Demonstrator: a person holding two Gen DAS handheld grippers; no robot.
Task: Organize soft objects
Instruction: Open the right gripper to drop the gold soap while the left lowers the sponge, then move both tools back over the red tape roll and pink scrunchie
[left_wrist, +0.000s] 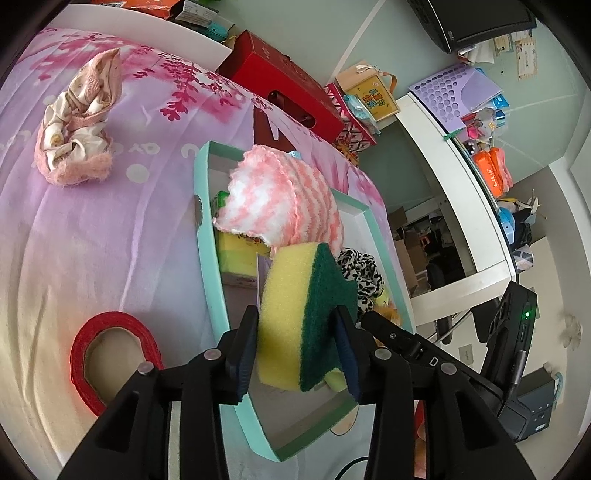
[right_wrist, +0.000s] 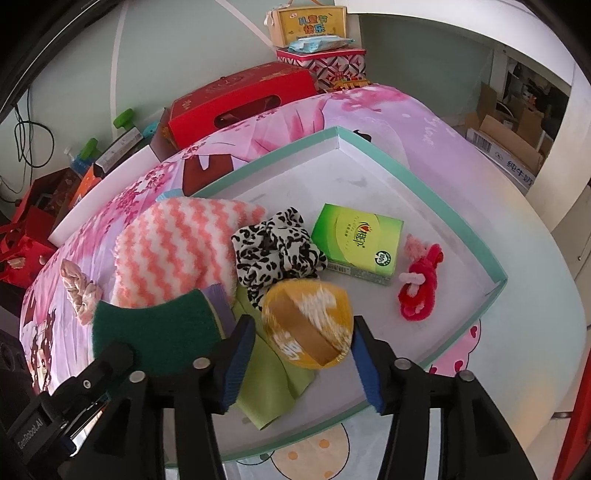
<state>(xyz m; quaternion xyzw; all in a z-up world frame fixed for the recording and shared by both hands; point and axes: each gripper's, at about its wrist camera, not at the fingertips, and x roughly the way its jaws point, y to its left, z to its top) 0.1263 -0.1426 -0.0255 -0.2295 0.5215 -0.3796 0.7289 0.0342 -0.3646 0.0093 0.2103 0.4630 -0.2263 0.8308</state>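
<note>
Your left claw (left_wrist: 295, 345) is clamped on the yellow-and-green sponge (left_wrist: 303, 317), held over the near end of the teal tray (left_wrist: 210, 266). Your right claw (right_wrist: 303, 363) stands apart around a blurred yellow ball (right_wrist: 308, 323), pads clear of it, above a green cloth (right_wrist: 273, 387). Striped towel (right_wrist: 177, 251), spotted scarf (right_wrist: 277, 251), green box (right_wrist: 358, 243) and red plush toy (right_wrist: 419, 288) lie in the tray. A pink rag (left_wrist: 77, 122) and a red tape roll (left_wrist: 114, 354) lie outside on the bedsheet (left_wrist: 110, 240).

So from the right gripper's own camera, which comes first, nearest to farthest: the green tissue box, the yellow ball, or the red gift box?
1. Yellow ball, between the right gripper's fingers.
2. Green tissue box, mid-tray, slightly right.
3. Red gift box, beyond the tray, upper left.
</note>
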